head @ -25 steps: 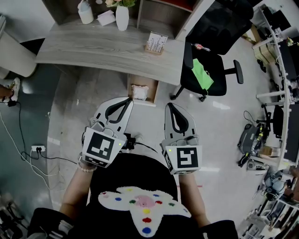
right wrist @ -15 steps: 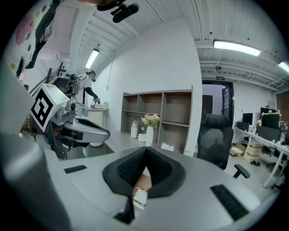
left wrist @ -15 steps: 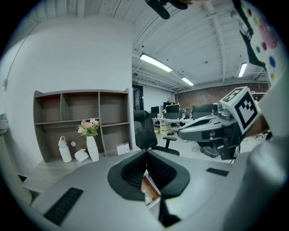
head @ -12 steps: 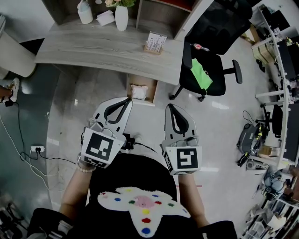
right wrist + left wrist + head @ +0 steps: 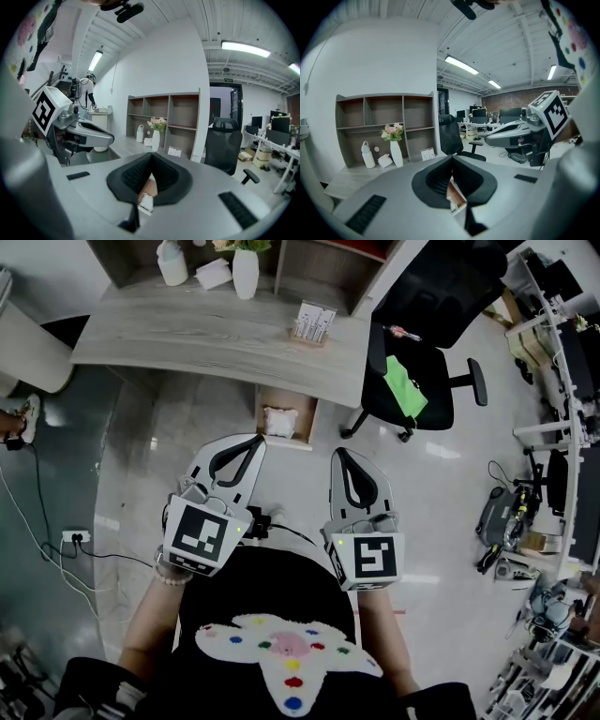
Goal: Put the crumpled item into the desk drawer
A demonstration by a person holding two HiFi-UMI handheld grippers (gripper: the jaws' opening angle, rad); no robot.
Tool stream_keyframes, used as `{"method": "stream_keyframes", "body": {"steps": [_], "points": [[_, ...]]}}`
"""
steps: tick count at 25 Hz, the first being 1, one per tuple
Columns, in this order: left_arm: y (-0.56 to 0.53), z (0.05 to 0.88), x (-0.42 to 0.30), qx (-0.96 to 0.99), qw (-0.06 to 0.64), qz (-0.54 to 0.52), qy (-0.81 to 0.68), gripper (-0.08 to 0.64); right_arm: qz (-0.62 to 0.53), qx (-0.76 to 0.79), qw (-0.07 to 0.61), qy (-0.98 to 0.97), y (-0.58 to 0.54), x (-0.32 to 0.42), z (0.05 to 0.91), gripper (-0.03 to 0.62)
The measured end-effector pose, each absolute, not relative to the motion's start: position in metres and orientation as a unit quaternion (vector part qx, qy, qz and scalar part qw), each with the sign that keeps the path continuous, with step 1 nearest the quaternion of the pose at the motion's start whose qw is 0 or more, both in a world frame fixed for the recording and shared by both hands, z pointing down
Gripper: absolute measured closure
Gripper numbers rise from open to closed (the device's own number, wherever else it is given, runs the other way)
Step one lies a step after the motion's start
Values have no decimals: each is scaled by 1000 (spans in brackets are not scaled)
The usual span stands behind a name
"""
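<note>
Grey-toned wood is making up the long table [image 5: 206, 334] that is stretching across the top of our head view. Under its front edge an open brown wooden drawer [image 5: 307, 409] is jutting out toward us. The crumpled white item [image 5: 280, 422] is lying inside that drawer, well apart from both grippers.

We are holding the left gripper [image 5: 451, 158] low in front of our body, over the pale glossy floor [image 5: 291, 484], with its tip pointing toward the drawer. Its black ribbed jaws are pressing together along their full length, with nothing between them. We are holding the right gripper [image 5: 151, 154] near it and roughly parallel. Its jaws are likewise meeting fully and gripping nothing. Through the small gap beneath each closed pair of jaws, we are seeing a sliver of the drawer and something white in it.

On the table, a white vase with flowers [image 5: 246, 274], a white bottle [image 5: 172, 266] and a small card stand [image 5: 313, 324] are standing apart from one another. To the right of the drawer, a black office chair [image 5: 436, 399] is carrying a bright green cloth [image 5: 405, 390] on its seat.
</note>
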State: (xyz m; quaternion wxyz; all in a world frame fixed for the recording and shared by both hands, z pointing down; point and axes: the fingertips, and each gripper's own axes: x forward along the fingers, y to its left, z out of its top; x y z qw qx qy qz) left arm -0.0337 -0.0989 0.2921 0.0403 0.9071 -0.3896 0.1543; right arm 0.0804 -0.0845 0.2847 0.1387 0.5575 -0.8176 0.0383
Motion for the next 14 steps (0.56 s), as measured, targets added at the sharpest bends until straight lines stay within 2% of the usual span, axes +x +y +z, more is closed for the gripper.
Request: {"method": "stream_keyframes", "body": {"steps": [14], "points": [[-100,292,-38,906,36,156,-393,548,39,559,140,-816,-83,80,285,588]]}}
